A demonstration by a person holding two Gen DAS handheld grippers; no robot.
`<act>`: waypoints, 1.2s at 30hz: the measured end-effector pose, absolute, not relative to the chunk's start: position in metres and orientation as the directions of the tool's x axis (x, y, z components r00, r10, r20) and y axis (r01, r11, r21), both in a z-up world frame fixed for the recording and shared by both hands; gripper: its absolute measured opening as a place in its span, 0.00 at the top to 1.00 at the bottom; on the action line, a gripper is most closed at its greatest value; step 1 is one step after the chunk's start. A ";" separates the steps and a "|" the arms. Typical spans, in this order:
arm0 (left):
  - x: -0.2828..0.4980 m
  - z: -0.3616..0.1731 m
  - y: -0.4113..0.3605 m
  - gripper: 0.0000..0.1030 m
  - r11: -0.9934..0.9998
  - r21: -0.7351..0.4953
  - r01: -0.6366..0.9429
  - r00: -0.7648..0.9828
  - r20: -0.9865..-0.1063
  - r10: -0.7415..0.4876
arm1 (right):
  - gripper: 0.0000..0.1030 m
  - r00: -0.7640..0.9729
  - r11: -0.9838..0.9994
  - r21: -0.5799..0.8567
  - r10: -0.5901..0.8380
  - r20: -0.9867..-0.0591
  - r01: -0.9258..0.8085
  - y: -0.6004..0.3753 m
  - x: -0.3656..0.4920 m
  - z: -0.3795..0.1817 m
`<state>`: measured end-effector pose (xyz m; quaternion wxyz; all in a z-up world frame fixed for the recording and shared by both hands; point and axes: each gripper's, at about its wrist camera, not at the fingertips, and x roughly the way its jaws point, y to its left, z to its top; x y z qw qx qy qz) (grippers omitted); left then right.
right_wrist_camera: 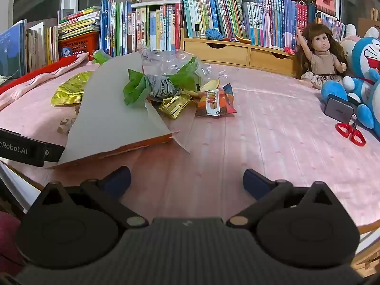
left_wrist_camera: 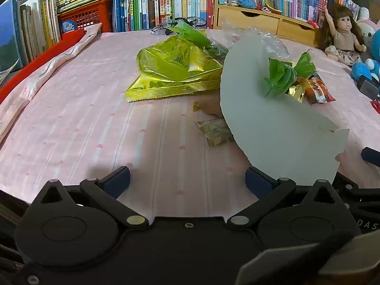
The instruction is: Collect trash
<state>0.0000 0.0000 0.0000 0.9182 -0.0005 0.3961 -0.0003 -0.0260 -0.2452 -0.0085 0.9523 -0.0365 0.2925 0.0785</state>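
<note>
Trash lies on a pink striped cloth (left_wrist_camera: pixel 83 123). A grey cardboard sheet (left_wrist_camera: pixel 268 123) (right_wrist_camera: pixel 111 116) stands tilted at mid-table. A green crumpled wrapper (left_wrist_camera: pixel 285 76) (right_wrist_camera: pixel 140 87), a small gold foil wrapper (right_wrist_camera: pixel 177 105) and an orange snack packet (left_wrist_camera: pixel 318 90) (right_wrist_camera: pixel 217 102) sit beside it, with clear plastic (right_wrist_camera: pixel 171 59) behind. A large yellow-green foil bag (left_wrist_camera: pixel 175 71) (right_wrist_camera: pixel 71 90) lies further back. A small crumpled wrapper (left_wrist_camera: pixel 215 131) rests by the cardboard's edge. My left gripper (left_wrist_camera: pixel 187 179) is open above bare cloth. My right gripper (right_wrist_camera: pixel 186 179) is open, nothing between its fingers.
Rows of books (right_wrist_camera: pixel 166 23) and a red crate (left_wrist_camera: pixel 87 16) line the back. A wooden drawer unit (right_wrist_camera: pixel 237 52), a doll (right_wrist_camera: pixel 323 54), blue plush toys (right_wrist_camera: pixel 363 76), a grey device (right_wrist_camera: pixel 338 110) and red scissors (right_wrist_camera: pixel 351 133) sit at the right.
</note>
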 end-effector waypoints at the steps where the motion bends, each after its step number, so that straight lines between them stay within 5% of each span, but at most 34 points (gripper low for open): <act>1: 0.000 0.000 0.000 0.00 1.000 -0.001 0.000 0.686 -0.728 0.000 | 0.00 0.817 0.985 -0.023 0.129 -0.562 -0.171 -0.245 -0.026 -0.009; 36: 0.000 0.000 -0.001 0.00 1.000 0.001 -0.001 0.686 -0.727 0.002 | 0.00 0.814 0.985 -0.020 0.129 -0.566 -0.170 -0.245 -0.023 -0.009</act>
